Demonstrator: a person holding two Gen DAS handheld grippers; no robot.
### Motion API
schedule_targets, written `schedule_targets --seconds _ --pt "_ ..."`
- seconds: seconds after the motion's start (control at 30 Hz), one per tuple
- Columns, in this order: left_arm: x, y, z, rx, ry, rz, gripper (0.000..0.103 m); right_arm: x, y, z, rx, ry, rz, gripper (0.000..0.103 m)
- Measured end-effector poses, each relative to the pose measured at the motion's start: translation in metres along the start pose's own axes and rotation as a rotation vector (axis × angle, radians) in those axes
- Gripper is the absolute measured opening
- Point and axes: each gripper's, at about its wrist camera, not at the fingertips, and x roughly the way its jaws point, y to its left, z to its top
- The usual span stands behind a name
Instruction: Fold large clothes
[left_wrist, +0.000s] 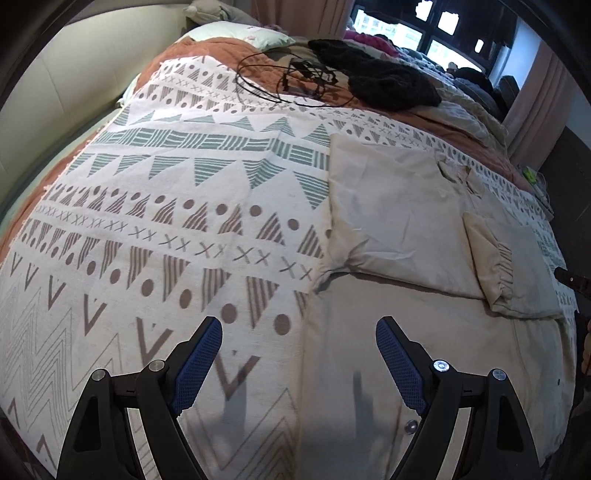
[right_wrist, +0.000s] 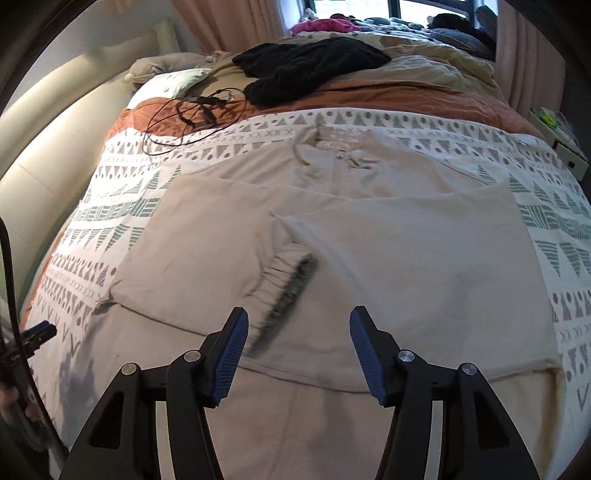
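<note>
Both sleeves lie folded across the beige jacket (right_wrist: 388, 258); right tool (right_wrist: 295, 332) and left tool (left_wrist: 299, 343) hover wide, empty. Next, grip the near hem evenly.

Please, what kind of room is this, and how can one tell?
Most likely a home bedroom. A bed covered by a patterned blanket fills the view, a pillow lies near the padded headboard, and curtains hang beside a window.
</note>
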Motion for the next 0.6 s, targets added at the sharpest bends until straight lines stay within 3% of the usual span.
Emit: schedule_targets --seconds 0.6 --pt "0.049 -0.204 0.032 0.32 0.078 -0.118 0.086 -0.058 -0.22 -0.085 0.304 -0.009 -0.245 0.057"
